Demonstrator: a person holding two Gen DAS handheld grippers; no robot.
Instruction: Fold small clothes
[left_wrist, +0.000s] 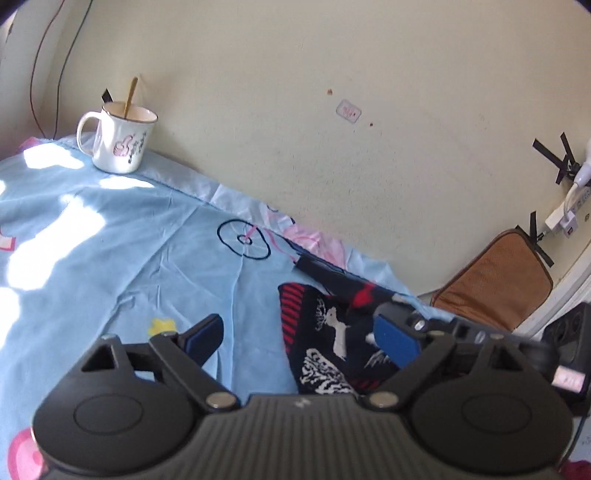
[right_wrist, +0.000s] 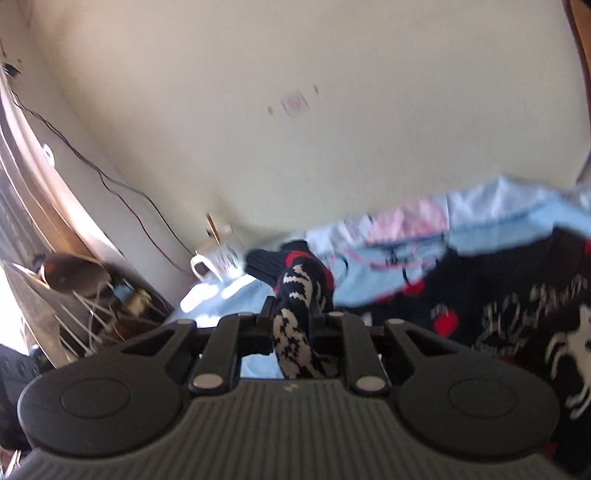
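Note:
A small dark knitted sweater (left_wrist: 325, 332) with red and white patterns lies on the light blue bedsheet (left_wrist: 122, 236). My left gripper (left_wrist: 295, 338) is open just above the sheet, its right pad over the sweater's edge. In the right wrist view, my right gripper (right_wrist: 293, 314) is shut on a part of the sweater (right_wrist: 295, 295), likely a sleeve, and holds it lifted. The sweater's body (right_wrist: 517, 314) lies to its right. The view is blurred.
A white mug (left_wrist: 118, 142) with a spoon stands at the sheet's far left by the wall (left_wrist: 332, 92). A brown pouch (left_wrist: 495, 280) and a power strip (left_wrist: 565, 214) are at the right. The mug (right_wrist: 218, 258) and clutter (right_wrist: 92, 295) show left in the right wrist view.

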